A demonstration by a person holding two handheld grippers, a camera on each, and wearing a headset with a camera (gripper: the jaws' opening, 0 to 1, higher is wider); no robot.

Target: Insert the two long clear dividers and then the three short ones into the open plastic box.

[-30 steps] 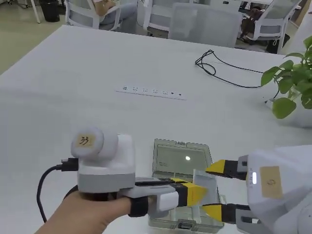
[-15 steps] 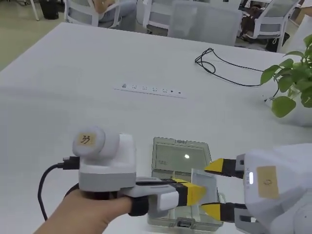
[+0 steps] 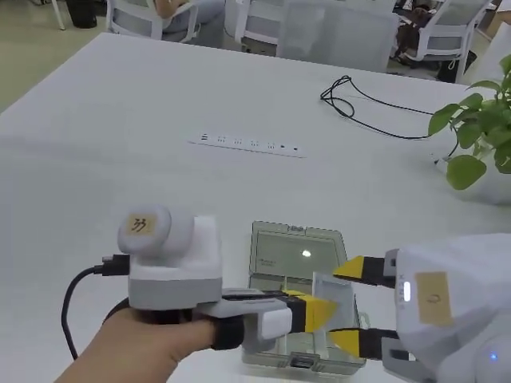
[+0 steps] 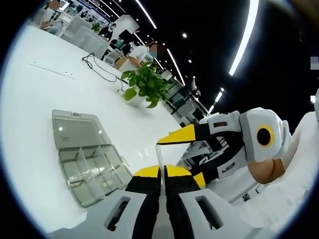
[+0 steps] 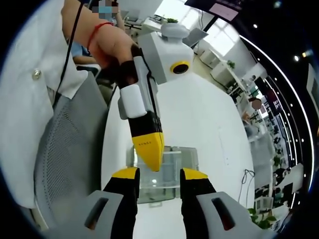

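The open plastic box (image 3: 281,259) lies on the white table, its lid flat behind the base; its base (image 4: 92,172) holds clear dividers that form compartments. My left gripper (image 3: 323,311) hovers over the base, shut on a clear divider (image 3: 337,294) that stands on edge. The divider's thin edge (image 4: 159,155) rises from my left gripper (image 4: 162,172) in the left gripper view. My right gripper (image 3: 357,306) is open, one yellow jaw on each side of the divider, not touching it. The left gripper's yellow tip (image 5: 149,144) points between the jaws of my right gripper (image 5: 158,174).
A white power strip (image 3: 247,146) lies mid-table. A black cable (image 3: 359,112) loops at the far right, and a green plant (image 3: 479,136) stands at the right edge. Office chairs line the far side. A black cord (image 3: 76,303) trails from the left gripper.
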